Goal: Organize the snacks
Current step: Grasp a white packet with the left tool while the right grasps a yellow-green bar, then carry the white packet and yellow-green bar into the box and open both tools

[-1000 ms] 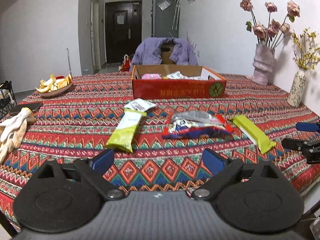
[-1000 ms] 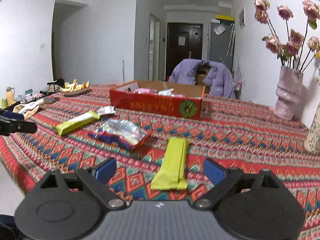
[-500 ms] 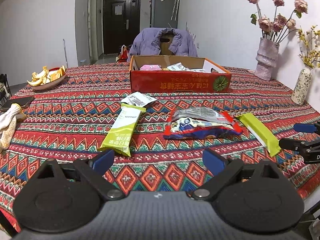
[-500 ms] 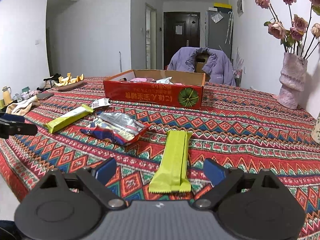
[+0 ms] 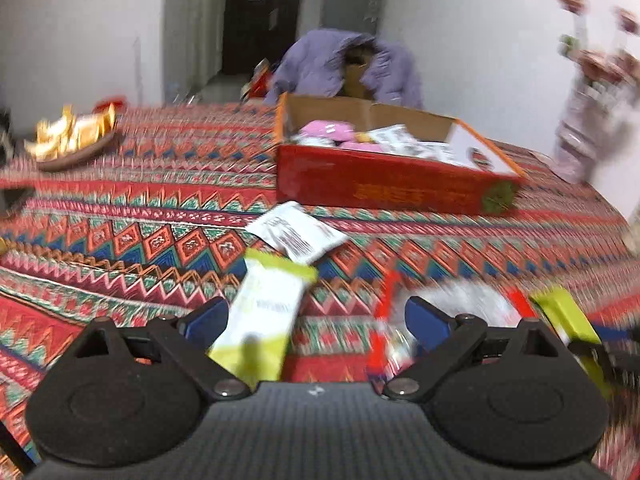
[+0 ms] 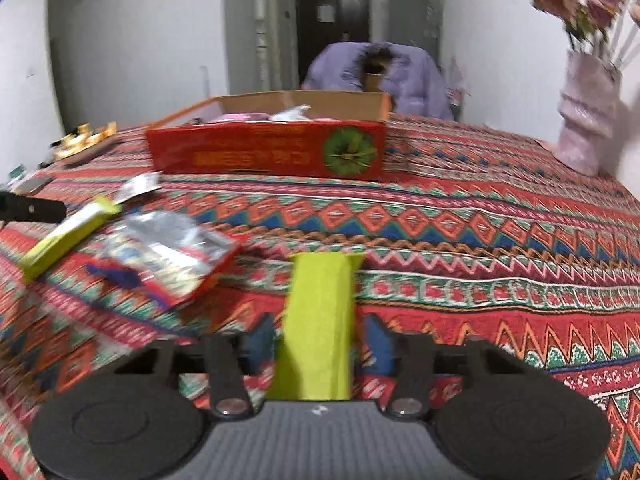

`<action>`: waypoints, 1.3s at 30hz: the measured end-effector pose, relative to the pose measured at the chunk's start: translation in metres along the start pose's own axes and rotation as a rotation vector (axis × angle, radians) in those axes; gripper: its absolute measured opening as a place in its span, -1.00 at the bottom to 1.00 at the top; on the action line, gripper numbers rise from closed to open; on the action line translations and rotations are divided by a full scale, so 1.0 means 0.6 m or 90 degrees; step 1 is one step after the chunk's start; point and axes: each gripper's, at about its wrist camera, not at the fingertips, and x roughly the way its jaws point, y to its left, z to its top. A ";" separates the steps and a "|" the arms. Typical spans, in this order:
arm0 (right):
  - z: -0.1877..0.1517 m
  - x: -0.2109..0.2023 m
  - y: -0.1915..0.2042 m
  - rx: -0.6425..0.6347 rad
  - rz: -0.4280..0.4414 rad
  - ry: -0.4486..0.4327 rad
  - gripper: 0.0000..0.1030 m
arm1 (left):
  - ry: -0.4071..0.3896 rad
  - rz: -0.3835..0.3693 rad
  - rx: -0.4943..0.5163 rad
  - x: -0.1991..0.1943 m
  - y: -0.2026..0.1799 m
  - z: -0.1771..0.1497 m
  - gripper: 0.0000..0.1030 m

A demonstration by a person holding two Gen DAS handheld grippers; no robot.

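The right gripper (image 6: 318, 346) has its blue pads drawn in against the sides of a green snack bar (image 6: 320, 312), low centre of the right view; whether they bite yet I cannot tell; the bar looks light, flat and crinkly, likely slippery, best pinched across its narrow width. The left gripper (image 5: 316, 320) stands spread over a second green bar (image 5: 264, 312), lower centre of its blurred view. The red box (image 6: 272, 152), upper centre, already holds packets; a patterned woven tablecloth (image 6: 500, 240) covers the table; a pink vase (image 6: 586, 120) stands upper right.
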 end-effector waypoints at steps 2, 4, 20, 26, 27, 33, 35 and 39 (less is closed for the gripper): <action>0.008 0.015 -0.014 0.023 -0.004 -0.007 -0.30 | 0.017 -0.015 -0.046 0.043 0.017 0.032 0.87; 0.020 0.030 -0.024 0.028 -0.020 -0.010 -0.31 | 0.040 -0.007 -0.073 0.086 0.027 0.064 0.87; 0.070 0.102 -0.057 0.009 -0.035 -0.020 -0.27 | 0.055 0.029 0.013 0.202 -0.048 0.095 -0.07; 0.065 0.074 -0.057 0.010 -0.021 -0.023 -0.30 | -0.021 0.014 0.060 0.113 -0.089 0.095 -0.09; 0.062 0.064 -0.055 0.012 -0.019 -0.030 -0.30 | -0.035 0.010 0.061 0.094 -0.093 0.093 -0.09; 0.044 -0.013 -0.042 0.024 -0.007 -0.070 -0.31 | -0.037 -0.037 -0.002 0.001 -0.082 0.053 -0.09; 0.037 -0.039 -0.034 0.020 -0.002 -0.077 -0.30 | -0.039 -0.044 -0.010 -0.029 -0.079 0.032 -0.09; 0.022 -0.088 -0.022 0.020 0.015 -0.096 -0.30 | -0.041 -0.049 -0.020 -0.081 -0.072 -0.004 -0.09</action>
